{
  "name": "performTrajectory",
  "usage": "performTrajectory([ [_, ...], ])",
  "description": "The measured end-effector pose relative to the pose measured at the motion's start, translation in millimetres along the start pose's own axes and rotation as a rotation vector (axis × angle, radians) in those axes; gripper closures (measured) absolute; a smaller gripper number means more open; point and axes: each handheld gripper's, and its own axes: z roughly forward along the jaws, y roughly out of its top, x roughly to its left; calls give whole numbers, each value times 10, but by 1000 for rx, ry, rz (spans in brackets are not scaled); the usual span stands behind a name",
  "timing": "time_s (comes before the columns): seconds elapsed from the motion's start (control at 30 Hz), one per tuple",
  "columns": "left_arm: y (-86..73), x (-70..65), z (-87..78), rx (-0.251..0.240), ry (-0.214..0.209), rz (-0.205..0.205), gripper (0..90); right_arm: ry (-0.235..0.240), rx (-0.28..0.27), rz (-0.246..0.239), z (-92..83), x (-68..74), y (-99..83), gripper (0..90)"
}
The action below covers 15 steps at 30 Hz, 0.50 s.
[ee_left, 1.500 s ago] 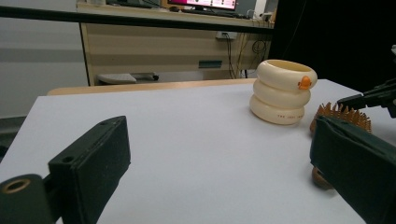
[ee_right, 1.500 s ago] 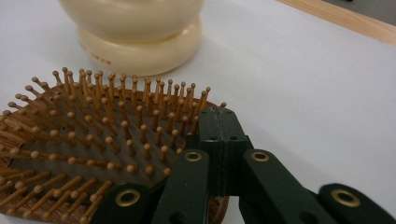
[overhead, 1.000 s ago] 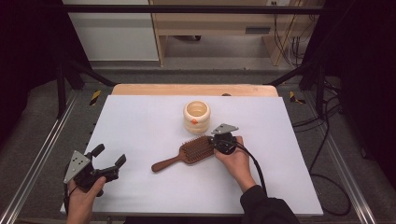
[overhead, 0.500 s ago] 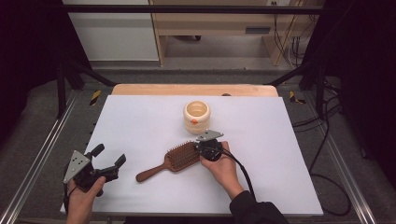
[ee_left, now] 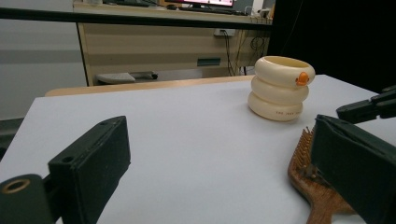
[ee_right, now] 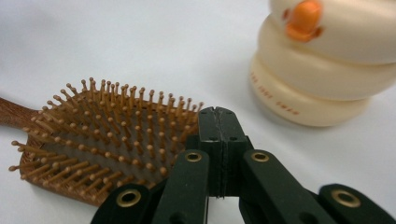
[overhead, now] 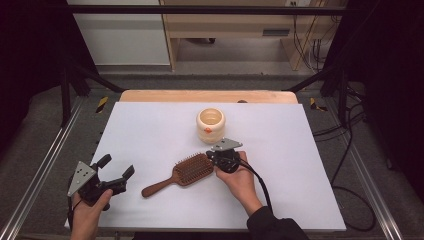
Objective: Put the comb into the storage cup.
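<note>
Touching hairbrush [ee_right: 100, 144] head, closed right fingers [ee_right: 217, 122]

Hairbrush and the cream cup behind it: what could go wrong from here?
1. The right hand-held gripper is shut, jaws pressed together against the rim of the hairbrush, not around it; a push could skid or spin the brush.
2. The cream cup stands close behind that gripper and might get knocked.
3. The open left hand-held gripper sits apart, steadying nothing.

Matt wooden hairbrush [overhead: 186, 171], glossy cream plastic-looking cup [overhead: 210, 125], smooth white tabletop [overhead: 150, 130].
</note>
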Motion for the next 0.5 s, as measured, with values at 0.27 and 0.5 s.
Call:
performTrajectory([
  [0.27,5,-21,0,8,-6,9,49,-48,-69,25,-433,-191,-91,800],
  [0.5,3,-71,-18,43,-8,28,41,-113,-106,100,-812,-364,-269,548],
])
